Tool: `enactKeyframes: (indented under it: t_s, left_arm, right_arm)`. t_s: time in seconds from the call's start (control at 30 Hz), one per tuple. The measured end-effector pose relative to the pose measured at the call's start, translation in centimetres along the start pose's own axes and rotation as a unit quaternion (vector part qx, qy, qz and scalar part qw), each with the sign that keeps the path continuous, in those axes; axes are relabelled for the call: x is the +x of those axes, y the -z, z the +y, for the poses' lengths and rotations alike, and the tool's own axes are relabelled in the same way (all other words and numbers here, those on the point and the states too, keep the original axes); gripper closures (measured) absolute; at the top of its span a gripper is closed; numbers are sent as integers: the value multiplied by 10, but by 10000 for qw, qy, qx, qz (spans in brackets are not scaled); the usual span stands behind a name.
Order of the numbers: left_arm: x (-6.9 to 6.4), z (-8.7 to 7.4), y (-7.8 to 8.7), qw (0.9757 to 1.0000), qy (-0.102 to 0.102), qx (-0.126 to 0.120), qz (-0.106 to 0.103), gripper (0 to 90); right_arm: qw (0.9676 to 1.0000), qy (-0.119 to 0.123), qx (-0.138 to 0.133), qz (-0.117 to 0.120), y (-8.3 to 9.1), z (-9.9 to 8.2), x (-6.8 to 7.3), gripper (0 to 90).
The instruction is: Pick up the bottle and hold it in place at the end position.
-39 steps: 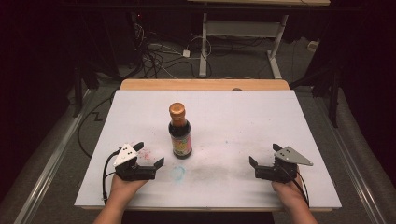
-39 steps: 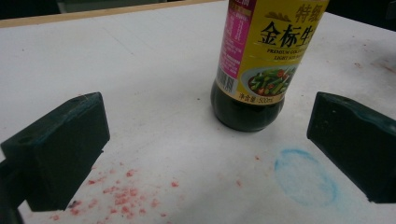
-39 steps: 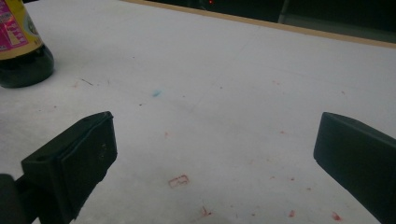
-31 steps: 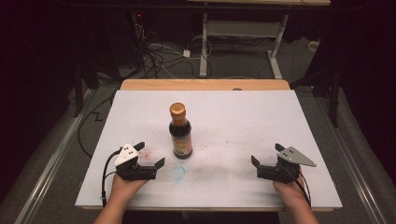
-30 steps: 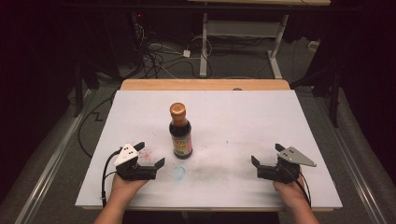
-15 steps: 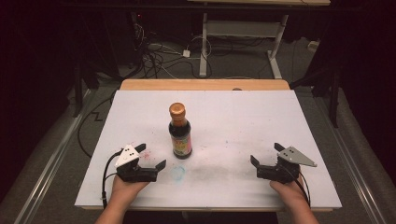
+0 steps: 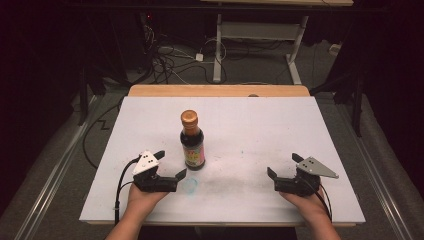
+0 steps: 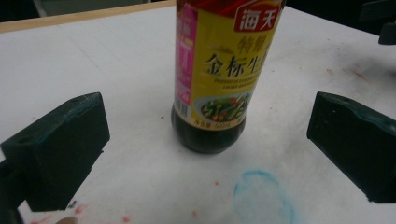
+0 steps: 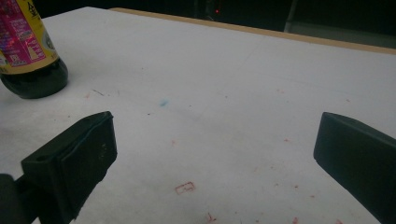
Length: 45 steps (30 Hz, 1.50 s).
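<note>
Bright tabletop, dark surround, soft close-ups

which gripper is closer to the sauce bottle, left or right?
The left gripper: the bottle stands just ahead of its open jaws, centred in the left gripper view. The right gripper, also open, sits far off near the table's right side.

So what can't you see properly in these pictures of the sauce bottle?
- Bottle: in the left hand-held gripper view the top edge cuts off its neck and cap.
- Its label: the small print is blurred and too small to read.
- In the right hand-held gripper view the left edge cuts the bottle, leaving just its base and part of the label.
- High view: the label is too small to read.
</note>
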<state>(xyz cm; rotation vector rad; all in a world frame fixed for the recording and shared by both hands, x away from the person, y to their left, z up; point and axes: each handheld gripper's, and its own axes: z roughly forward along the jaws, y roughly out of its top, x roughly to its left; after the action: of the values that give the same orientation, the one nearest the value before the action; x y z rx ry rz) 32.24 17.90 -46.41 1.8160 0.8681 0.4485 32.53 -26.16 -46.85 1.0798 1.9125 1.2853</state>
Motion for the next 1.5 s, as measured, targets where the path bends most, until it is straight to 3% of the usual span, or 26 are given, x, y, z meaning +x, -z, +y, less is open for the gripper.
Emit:
enactKeyframes:
  t_s: [0.67, 0.87, 0.97, 1.13, 1.5]
  left_arm:
    - [-7, 39, -41, 9999, -61, -124, 4, 28]
    - [-8, 43, -44, 9998, -125, -158, -34, 135]
    - [-9, 46, -46, 9998, -143, -122, 7, 158]
    - [-9, 46, -44, 9995, -243, -166, 101, 269]
    - [-10, 48, -44, 9995, -287, -123, 103, 285]
  right_arm:
    - [9999, 45, 60, 68, -2, -2, 0, 0]
    - [10000, 25, 46, 42, -1, -3, -2, 0]
    - [10000, 7, 46, 38, -1, -3, -1, 0]
    - [10000, -21, 29, 32, 0, -3, -2, 0]
    - [9999, 20, 47, 103, 0, -3, -2, 0]
